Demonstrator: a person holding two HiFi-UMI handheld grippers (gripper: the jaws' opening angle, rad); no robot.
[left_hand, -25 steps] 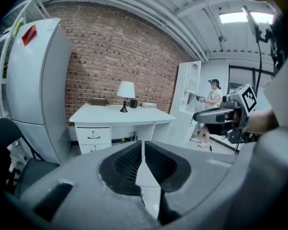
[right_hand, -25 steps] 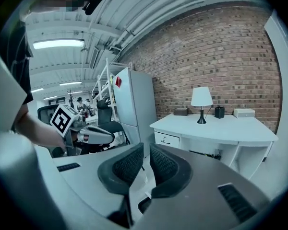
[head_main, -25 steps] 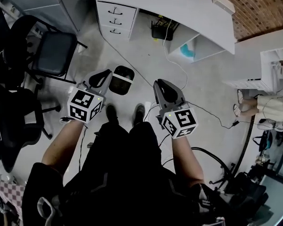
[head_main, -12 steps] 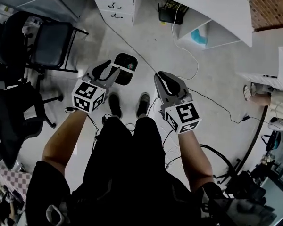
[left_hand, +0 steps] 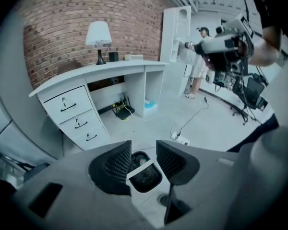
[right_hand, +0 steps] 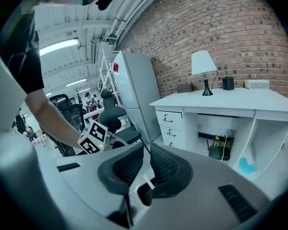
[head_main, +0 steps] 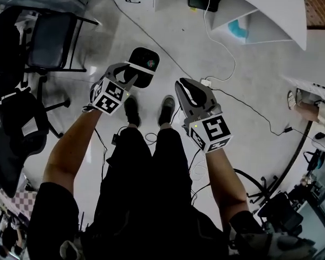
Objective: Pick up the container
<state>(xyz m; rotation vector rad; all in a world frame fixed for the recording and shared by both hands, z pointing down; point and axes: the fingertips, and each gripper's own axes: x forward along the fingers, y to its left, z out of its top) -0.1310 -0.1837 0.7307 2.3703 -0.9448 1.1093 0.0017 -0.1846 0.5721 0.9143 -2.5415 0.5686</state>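
Note:
The container [head_main: 142,65] is a black, round-cornered box with a white band and a small coloured label. It lies on the grey floor just ahead of the person's shoes. My left gripper [head_main: 128,73] hangs over its near left edge, jaws open and well above it. In the left gripper view the container [left_hand: 145,175] shows far below through the gap of that gripper [left_hand: 144,151], with nothing between the pads. My right gripper [head_main: 187,86] is to the right of the container, apart from it. Seen in its own view, the right gripper [right_hand: 146,155] has its pads together and empty.
A white desk with drawers [left_hand: 73,115] stands ahead, with black office chairs [head_main: 49,39] to the left. Cables and a power strip [head_main: 207,83] run across the floor on the right. The person's shoes [head_main: 167,108] are right behind the container. Another person's legs [head_main: 306,108] show at the far right.
My left gripper has reached forward over the container's near edge and its jaws have parted. The head view has tilted further down. The right gripper has barely moved.

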